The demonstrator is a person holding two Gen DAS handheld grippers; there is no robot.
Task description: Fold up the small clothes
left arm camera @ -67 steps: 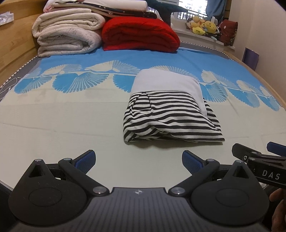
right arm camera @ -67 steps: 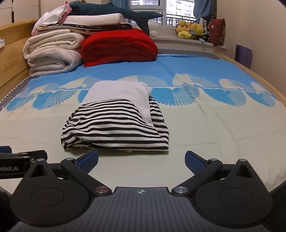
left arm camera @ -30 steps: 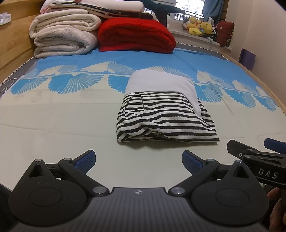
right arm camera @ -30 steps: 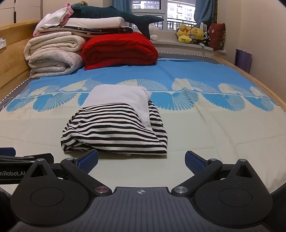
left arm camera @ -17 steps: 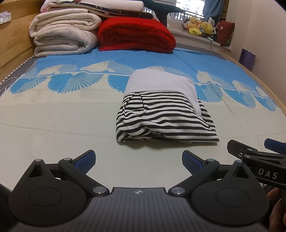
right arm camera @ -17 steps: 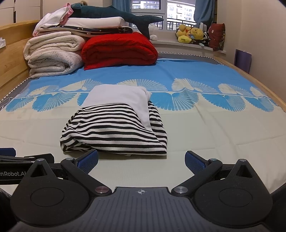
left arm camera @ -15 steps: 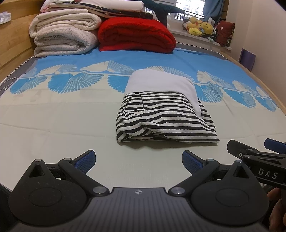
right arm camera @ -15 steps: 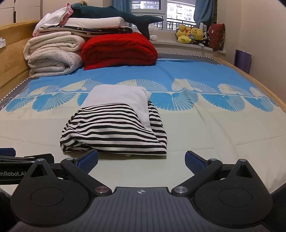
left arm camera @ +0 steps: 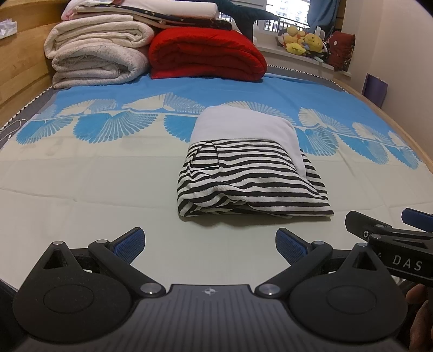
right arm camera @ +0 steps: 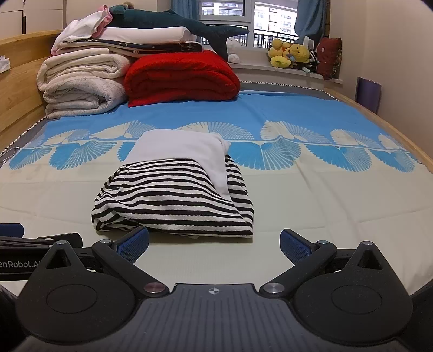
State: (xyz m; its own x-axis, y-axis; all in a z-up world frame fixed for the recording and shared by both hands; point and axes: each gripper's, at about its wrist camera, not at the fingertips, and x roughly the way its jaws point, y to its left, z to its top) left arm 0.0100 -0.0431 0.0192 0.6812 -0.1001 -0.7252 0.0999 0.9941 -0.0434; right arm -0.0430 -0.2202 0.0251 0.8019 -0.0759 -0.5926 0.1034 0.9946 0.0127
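A folded garment, black-and-white striped with a white part on top [left arm camera: 243,173], lies on the bed; it also shows in the right wrist view [right arm camera: 173,195]. My left gripper [left arm camera: 209,243] is open and empty, held back from the garment's near edge. My right gripper [right arm camera: 213,243] is open and empty, also short of the garment, which lies ahead and a little left. The right gripper shows at the right edge of the left wrist view [left arm camera: 392,232]; the left gripper's body shows at the left edge of the right wrist view [right arm camera: 32,241].
The bed sheet [left arm camera: 81,189] is cream near me and blue with fan patterns farther off. Rolled cream blankets [left arm camera: 94,54], a red quilt [left arm camera: 205,54] and a plush shark [right arm camera: 178,24] are stacked at the head. Plush toys [right arm camera: 292,55] sit on the windowsill. A wooden frame [right arm camera: 384,121] borders the right side.
Both grippers stay open and nearly still over the last second. Since two seconds ago the views shifted slightly; the garment has not moved.
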